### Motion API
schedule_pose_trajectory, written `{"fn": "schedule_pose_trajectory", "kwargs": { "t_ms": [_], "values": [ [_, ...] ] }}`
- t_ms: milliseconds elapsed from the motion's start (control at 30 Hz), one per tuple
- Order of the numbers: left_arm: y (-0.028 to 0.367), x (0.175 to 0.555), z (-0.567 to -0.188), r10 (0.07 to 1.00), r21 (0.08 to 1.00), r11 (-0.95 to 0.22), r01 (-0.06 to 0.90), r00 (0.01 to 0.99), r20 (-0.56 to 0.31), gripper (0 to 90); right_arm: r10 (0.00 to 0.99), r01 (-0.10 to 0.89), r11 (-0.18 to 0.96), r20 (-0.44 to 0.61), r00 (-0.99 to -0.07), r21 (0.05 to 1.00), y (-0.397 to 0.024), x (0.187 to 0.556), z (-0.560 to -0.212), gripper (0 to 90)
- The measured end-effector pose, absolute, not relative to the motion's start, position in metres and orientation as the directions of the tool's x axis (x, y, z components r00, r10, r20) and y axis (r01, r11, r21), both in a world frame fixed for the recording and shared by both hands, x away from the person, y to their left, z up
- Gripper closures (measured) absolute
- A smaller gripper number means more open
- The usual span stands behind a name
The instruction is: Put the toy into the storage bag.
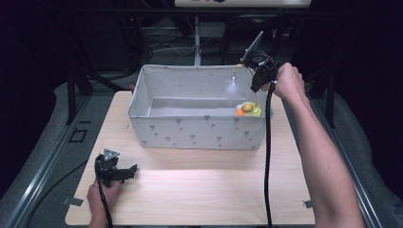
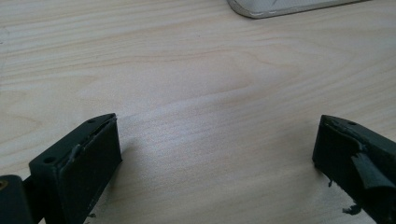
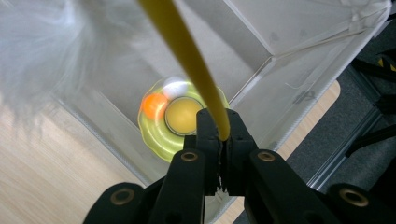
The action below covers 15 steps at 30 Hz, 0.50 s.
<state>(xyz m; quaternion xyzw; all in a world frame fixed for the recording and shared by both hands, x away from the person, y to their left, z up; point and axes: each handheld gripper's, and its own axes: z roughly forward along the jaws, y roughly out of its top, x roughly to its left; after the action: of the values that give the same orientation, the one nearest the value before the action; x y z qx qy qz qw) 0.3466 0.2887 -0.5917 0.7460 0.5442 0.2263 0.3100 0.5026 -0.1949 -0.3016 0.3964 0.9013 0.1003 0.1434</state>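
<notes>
Wand work is the step in hand: the right gripper (image 3: 223, 133) has its jaws pressed together on a thin yellow stick (image 3: 187, 51), a cat-teaser style wand with a white feather tuft (image 1: 232, 86) dangling off its far end. In the high view that gripper (image 1: 253, 81) hangs over the grey fabric bin (image 1: 195, 133), above the corner at about 4 o'clock, where a yellow-green dish toy (image 1: 254, 112) lies on the bin floor with an orange ball (image 1: 240, 112) and a white ball (image 3: 176, 87) touching its rim. The wand itself is in the air, stick slanting up toward 11 o'clock in the right gripper view, feathers near the back wall.

To do this well, I would lower slowly and keep the stick tilted so the tuft goes in first and clears the bin's rim, then lay the stick along the floor beside the dish toy rather than on top of the balls. Release only once the stick rests.

The left gripper (image 1: 116, 172) sits on the wooden table (image 2: 196, 84) at 7 o'clock of the bin, jaws spread wide, nothing between them.
</notes>
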Motion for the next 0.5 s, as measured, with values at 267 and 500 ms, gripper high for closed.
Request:
{"fn": "schedule_pose_trajectory", "kwargs": {
  "t_ms": [267, 500],
  "values": [
    [0.289, 0.347, -0.592, 0.952, 0.709, -0.214, 0.672, 0.305, -0.001, 1.0, 0.752, 0.697, 0.655, -0.154, -0.642, 0.293, -0.197, 0.502, -0.316, 87.8],
    [0.289, 0.347, -0.592, 0.952, 0.709, -0.215, 0.672, 0.305, 0.0, 1.1, 0.757, 0.709, 0.648, -0.138, -0.638, 0.28, -0.203, 0.499, -0.331, 87.8]
  ]
}}
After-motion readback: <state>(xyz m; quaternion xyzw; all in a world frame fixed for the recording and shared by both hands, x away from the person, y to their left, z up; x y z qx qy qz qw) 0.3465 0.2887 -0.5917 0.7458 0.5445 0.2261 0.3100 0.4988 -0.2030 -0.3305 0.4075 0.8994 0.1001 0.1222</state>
